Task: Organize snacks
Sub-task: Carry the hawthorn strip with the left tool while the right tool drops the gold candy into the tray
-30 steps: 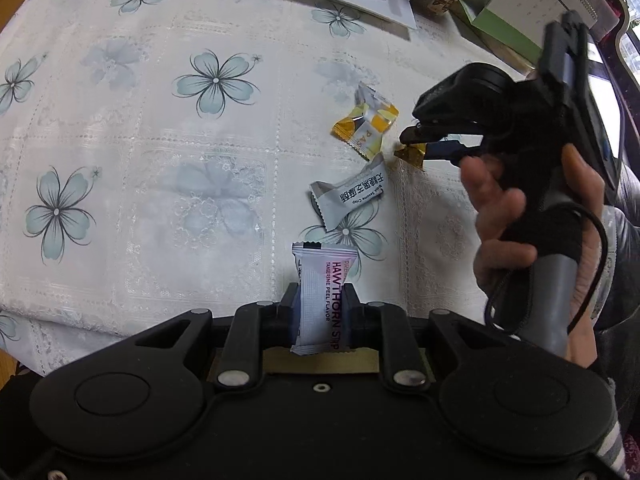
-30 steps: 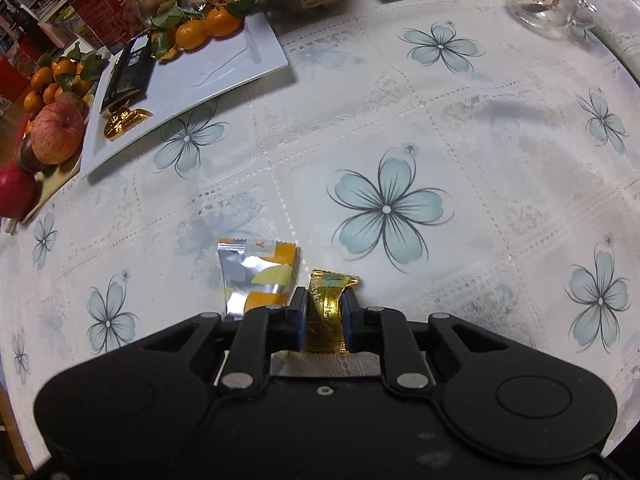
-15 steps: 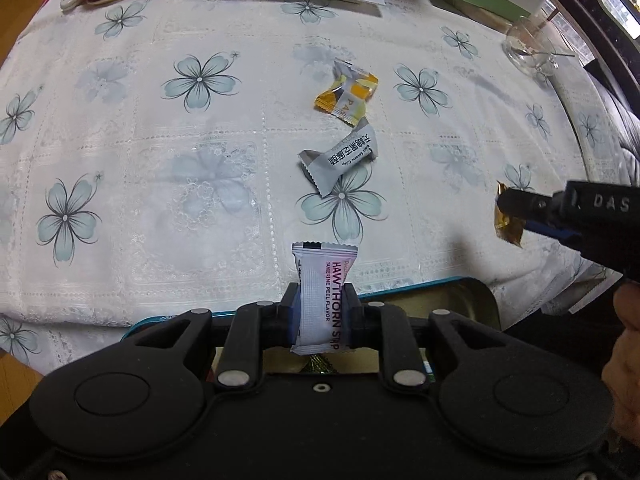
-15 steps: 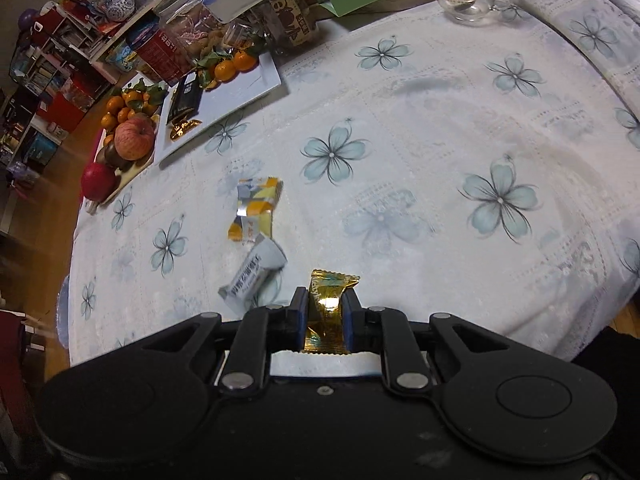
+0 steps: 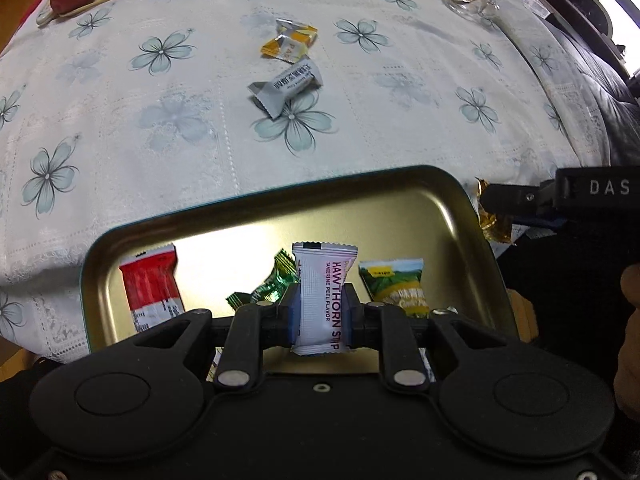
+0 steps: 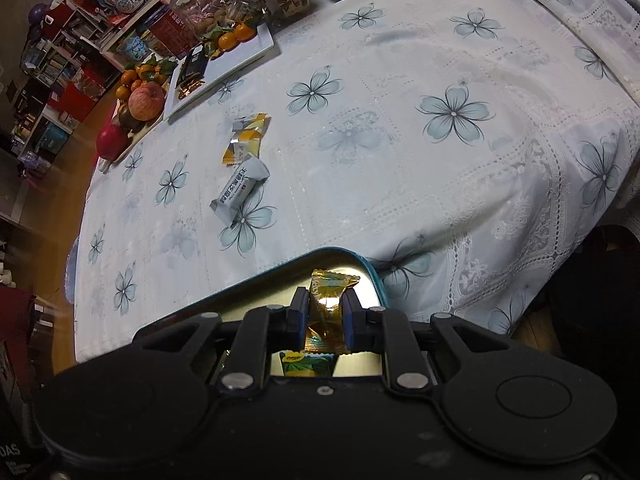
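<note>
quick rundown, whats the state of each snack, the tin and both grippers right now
left gripper: shut on the hawthorn strip, above the tin
right gripper: shut on the gold candy, at the tin's corner
tin: open, no lid in view
red packet, green candy, yellow-green packet: lying in the tin
grey packet, orange packet: lying on the tablecloth, not yet collected

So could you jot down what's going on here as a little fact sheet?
left gripper: shut on white hawthorn strip, over the tin
right gripper: shut on gold candy, at the tin's corner
tin: holds red packet, green candy, yellow-green packet
on the tablecloth: grey packet, orange packet
</note>
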Tool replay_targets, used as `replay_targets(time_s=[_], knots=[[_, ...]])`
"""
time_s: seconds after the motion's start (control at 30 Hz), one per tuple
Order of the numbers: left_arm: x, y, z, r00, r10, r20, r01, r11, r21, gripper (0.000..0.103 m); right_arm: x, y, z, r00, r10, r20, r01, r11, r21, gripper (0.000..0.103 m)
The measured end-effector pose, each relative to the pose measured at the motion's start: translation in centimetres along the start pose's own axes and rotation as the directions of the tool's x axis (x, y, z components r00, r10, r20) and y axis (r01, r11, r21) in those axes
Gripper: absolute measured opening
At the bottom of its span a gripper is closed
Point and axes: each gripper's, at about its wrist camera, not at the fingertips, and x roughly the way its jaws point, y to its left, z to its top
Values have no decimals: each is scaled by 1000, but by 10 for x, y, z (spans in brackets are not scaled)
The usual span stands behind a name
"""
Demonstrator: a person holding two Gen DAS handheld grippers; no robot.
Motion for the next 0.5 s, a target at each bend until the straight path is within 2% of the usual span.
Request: replay_targets(time_s=[0.23,0.37,0.5], knots=[[3,-7,-17,1000,4,-3,-4,1000,7,29,-4,2,-5,1000,-9,25,10,1000,-24,19],[2,-10,-19,1000,-2,11,1,1000,30,33,-2,1,-4,1000,8,5,-8,1000,-20,22],[6,-8,-17,1000,-8,4,8,1000,13,34,3,-1,-2,999,31,-17,-31,1000,-2,22]])
